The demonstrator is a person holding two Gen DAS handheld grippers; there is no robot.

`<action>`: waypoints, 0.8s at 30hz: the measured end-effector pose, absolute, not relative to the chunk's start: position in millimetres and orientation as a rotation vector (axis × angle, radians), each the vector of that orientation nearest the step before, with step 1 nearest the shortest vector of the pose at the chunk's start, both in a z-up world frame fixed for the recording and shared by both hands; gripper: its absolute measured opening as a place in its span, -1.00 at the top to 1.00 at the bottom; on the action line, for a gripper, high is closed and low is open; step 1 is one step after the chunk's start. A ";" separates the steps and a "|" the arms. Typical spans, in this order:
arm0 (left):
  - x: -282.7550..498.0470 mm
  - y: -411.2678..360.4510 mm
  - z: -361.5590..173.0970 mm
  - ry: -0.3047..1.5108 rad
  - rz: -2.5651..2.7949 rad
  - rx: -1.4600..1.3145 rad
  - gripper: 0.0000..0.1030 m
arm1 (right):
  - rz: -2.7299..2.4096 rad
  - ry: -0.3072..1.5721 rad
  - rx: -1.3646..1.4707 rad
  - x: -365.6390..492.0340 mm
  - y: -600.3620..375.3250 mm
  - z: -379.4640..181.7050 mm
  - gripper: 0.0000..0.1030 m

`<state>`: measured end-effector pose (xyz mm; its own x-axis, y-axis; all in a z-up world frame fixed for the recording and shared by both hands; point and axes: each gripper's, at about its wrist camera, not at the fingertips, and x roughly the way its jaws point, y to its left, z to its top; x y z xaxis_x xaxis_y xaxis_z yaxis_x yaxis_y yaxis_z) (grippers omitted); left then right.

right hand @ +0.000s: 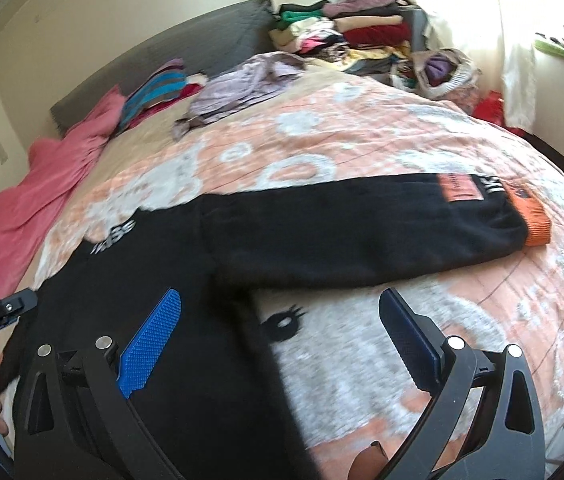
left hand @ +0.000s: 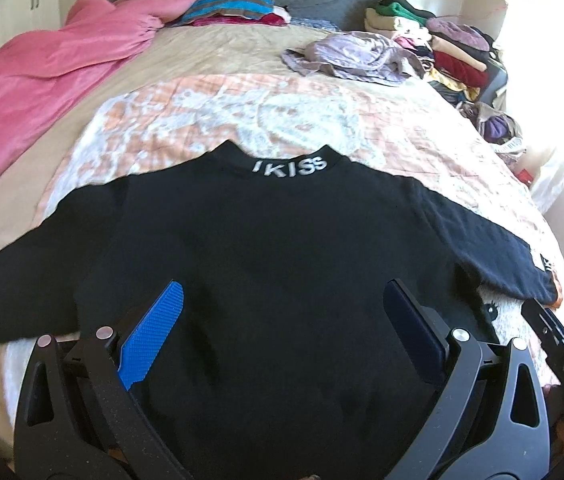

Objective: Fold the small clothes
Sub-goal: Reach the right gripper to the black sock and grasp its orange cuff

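A small black sweatshirt lies flat on the bed with both sleeves spread out, white letters on its collar. My left gripper is open and empty, just above the body of the sweatshirt near its lower hem. My right gripper is open and empty over the right side edge of the sweatshirt, below the right sleeve. That sleeve ends in an orange cuff. Part of the right gripper shows at the right edge of the left wrist view.
The bed has an orange and white patterned quilt. A pink blanket lies along the left. A crumpled lilac garment and stacks of folded clothes sit at the far right. Striped folded clothes lie by the grey headboard.
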<state>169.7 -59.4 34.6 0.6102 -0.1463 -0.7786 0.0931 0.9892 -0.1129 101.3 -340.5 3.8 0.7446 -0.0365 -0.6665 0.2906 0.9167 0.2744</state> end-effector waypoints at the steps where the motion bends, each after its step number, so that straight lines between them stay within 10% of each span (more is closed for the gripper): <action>1: 175.8 -62.0 34.3 0.911 -0.145 -0.063 -0.83 | -0.199 0.709 0.390 102.3 -347.1 3.2 -0.92; 24: 255.7 -48.0 4.8 0.939 -0.123 -0.071 -0.82 | -0.479 0.713 0.816 99.9 -501.9 -55.1 -0.91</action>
